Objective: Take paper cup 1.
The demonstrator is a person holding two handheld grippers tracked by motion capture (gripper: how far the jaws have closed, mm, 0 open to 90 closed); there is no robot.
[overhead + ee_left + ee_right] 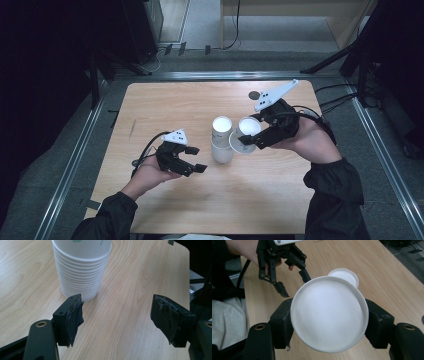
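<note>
Right tool (248,141): clamped on one cup (245,134), tilted, right of stack (221,140).
Left tool (196,159): jaws apart, empty, near stack.
Advice: lift cup clear, steady the stack.

**Around the table**

A light wooden table (165,105) fills the middle of the frame, a small dark round spot (254,95) near its upper right. Metal rails (75,155) run down its left and right sides. Black cables (335,97) trail over the grey floor (260,57) at the right.
</note>
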